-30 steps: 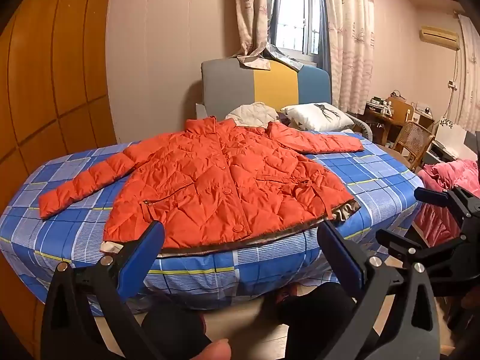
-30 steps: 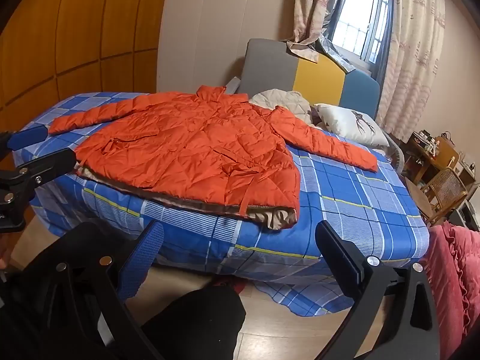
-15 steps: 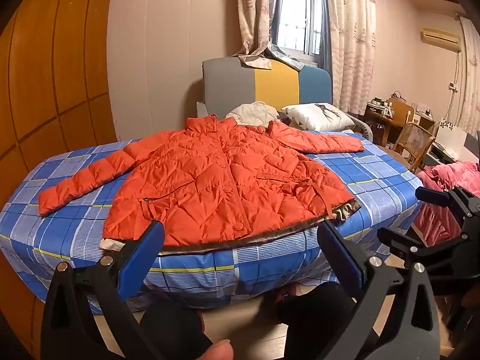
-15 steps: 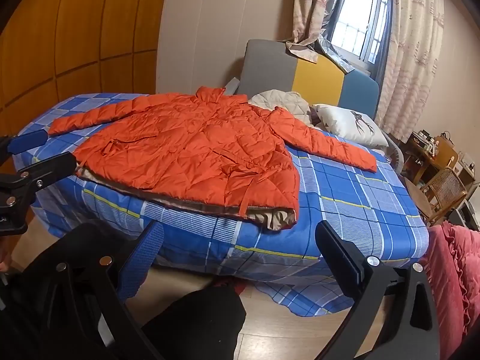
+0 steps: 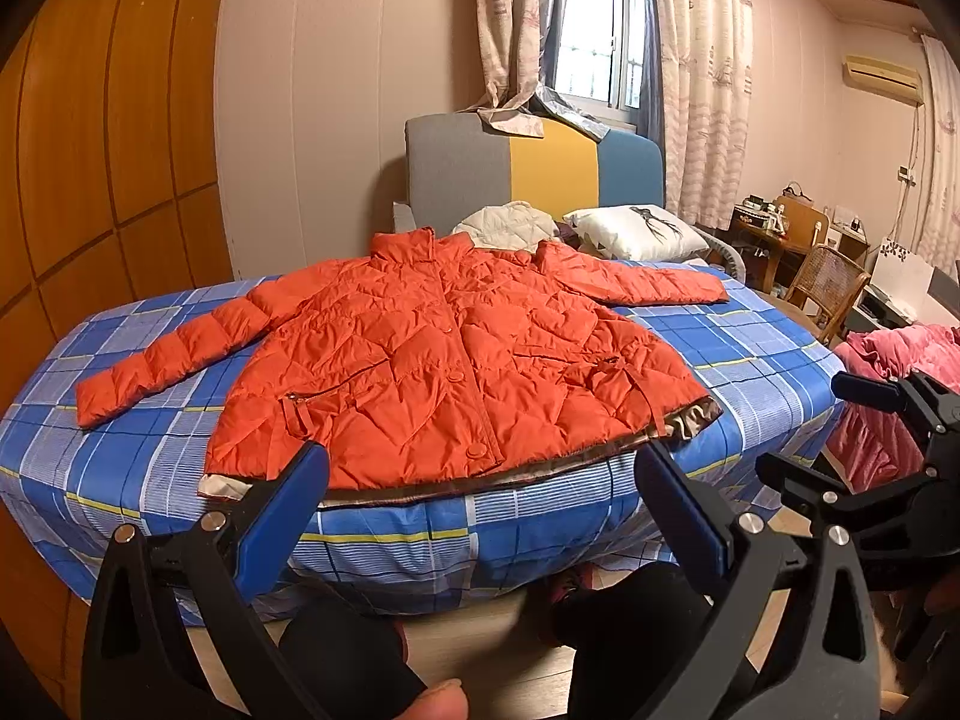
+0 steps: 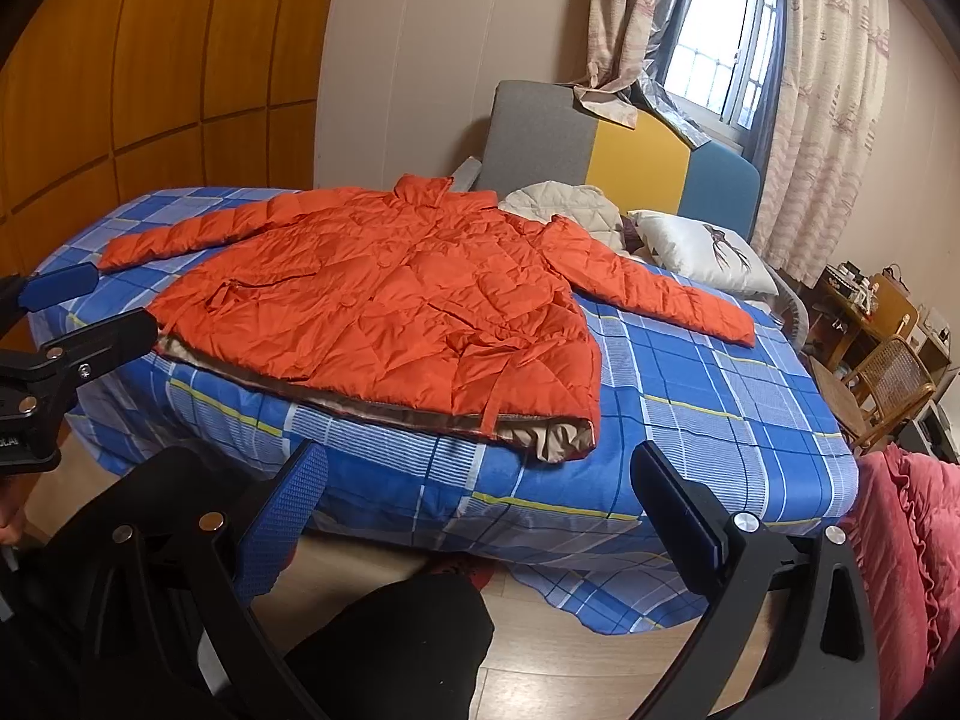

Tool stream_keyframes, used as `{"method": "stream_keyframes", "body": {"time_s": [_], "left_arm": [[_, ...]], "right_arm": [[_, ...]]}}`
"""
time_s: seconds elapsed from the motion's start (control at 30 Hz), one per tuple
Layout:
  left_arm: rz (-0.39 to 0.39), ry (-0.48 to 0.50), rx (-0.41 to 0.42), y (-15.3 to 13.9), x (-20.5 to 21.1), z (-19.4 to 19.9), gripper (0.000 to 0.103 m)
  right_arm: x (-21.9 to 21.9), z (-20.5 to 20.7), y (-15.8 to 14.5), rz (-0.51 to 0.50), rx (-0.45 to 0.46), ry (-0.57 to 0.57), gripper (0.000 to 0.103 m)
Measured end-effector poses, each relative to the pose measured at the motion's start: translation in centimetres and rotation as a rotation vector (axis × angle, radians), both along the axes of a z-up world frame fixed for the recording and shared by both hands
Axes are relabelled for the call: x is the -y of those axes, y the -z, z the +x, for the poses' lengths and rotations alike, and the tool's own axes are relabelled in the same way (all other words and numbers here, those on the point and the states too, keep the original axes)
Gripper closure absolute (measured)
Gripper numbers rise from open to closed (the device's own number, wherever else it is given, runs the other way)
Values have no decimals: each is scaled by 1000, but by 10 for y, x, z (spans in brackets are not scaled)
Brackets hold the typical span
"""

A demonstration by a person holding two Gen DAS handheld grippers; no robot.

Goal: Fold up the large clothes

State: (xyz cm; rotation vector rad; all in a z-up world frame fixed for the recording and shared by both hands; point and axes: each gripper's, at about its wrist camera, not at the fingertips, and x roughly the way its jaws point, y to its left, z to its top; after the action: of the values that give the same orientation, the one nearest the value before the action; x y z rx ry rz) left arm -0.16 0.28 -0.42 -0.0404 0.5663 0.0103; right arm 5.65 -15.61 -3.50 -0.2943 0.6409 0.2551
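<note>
No text can be read for certain; faint white letters on the left gripper [image 6: 36,324] look too blurred.

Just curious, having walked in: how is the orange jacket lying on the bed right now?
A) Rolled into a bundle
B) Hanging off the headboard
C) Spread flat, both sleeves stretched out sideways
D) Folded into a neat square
C: the orange jacket lies flat on the checked bed, sleeves out sideways.
</note>
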Motion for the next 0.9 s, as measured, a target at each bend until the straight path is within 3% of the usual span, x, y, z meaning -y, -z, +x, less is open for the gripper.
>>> {"method": "stream_keyframes", "body": {"time_s": [0.9], "left_arm": [[-3, 2, -2, -1, -2, 0, 2]], "right_arm": [[-4, -1, 1, 1, -1, -5, 3]]}}
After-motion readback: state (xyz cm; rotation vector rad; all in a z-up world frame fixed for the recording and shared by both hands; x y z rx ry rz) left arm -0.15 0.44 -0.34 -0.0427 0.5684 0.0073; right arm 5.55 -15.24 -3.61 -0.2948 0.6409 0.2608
